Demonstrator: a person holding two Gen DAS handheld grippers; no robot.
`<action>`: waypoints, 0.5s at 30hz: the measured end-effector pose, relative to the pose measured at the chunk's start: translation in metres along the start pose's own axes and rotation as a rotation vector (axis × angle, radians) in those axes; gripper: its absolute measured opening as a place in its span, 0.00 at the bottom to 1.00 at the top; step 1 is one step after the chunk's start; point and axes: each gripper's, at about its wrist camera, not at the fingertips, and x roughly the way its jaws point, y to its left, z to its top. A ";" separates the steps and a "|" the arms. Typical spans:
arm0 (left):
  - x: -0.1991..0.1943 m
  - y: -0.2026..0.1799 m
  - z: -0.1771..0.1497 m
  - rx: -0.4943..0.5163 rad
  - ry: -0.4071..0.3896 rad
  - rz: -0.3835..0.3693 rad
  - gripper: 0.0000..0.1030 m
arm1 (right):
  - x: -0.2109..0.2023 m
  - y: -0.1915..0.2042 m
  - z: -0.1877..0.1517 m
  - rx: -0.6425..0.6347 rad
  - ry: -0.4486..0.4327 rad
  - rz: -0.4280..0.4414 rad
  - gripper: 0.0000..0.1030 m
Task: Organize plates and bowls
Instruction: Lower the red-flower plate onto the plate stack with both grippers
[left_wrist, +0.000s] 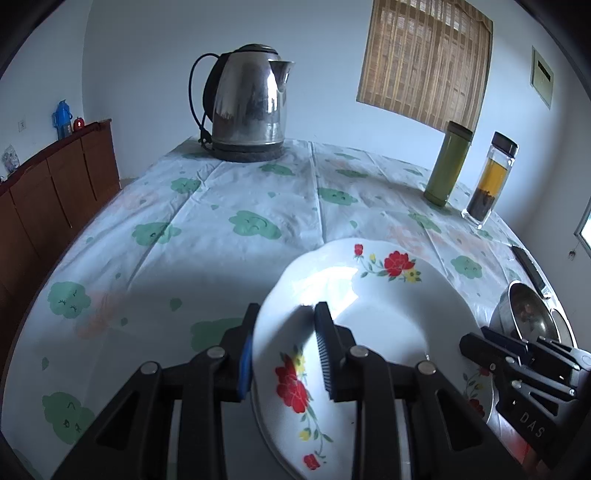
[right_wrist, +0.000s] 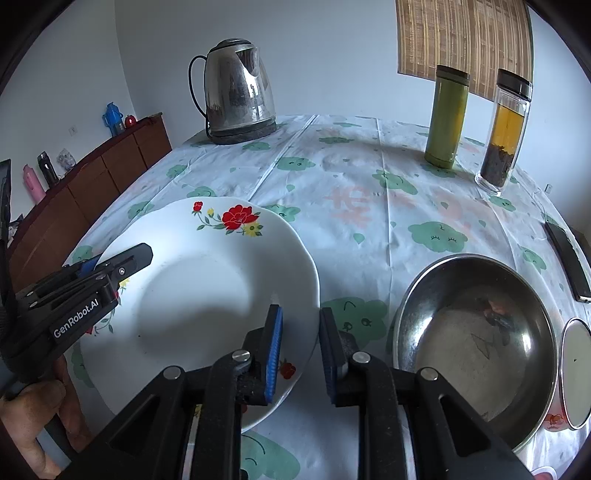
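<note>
A white plate with red flowers (left_wrist: 388, 317) (right_wrist: 207, 295) is held tilted above the flowered tablecloth. My left gripper (left_wrist: 286, 354) is shut on its left rim, one finger under and one over; it shows at the left in the right wrist view (right_wrist: 122, 264). My right gripper (right_wrist: 300, 354) straddles the plate's right rim with the jaws a little apart, and shows at the right in the left wrist view (left_wrist: 517, 350). A steel bowl (right_wrist: 476, 332) (left_wrist: 528, 310) sits to the right. Another steel rim (right_wrist: 576, 373) is at the far right.
An electric kettle (left_wrist: 247, 107) (right_wrist: 236, 92) stands at the table's far side. A green flask (right_wrist: 445, 118) and a glass tea bottle (right_wrist: 504, 133) stand far right. A dark phone (right_wrist: 569, 266) lies by the right edge. A wooden cabinet (left_wrist: 55, 184) is left.
</note>
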 end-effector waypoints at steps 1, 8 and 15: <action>0.001 0.000 0.000 0.003 0.001 0.004 0.26 | 0.000 0.000 0.000 -0.002 0.000 -0.002 0.21; 0.005 0.003 -0.002 -0.006 0.020 0.002 0.27 | 0.003 0.005 -0.001 -0.022 -0.005 -0.022 0.21; 0.005 0.003 -0.002 -0.007 0.022 0.003 0.27 | 0.004 0.006 -0.001 -0.029 -0.008 -0.028 0.22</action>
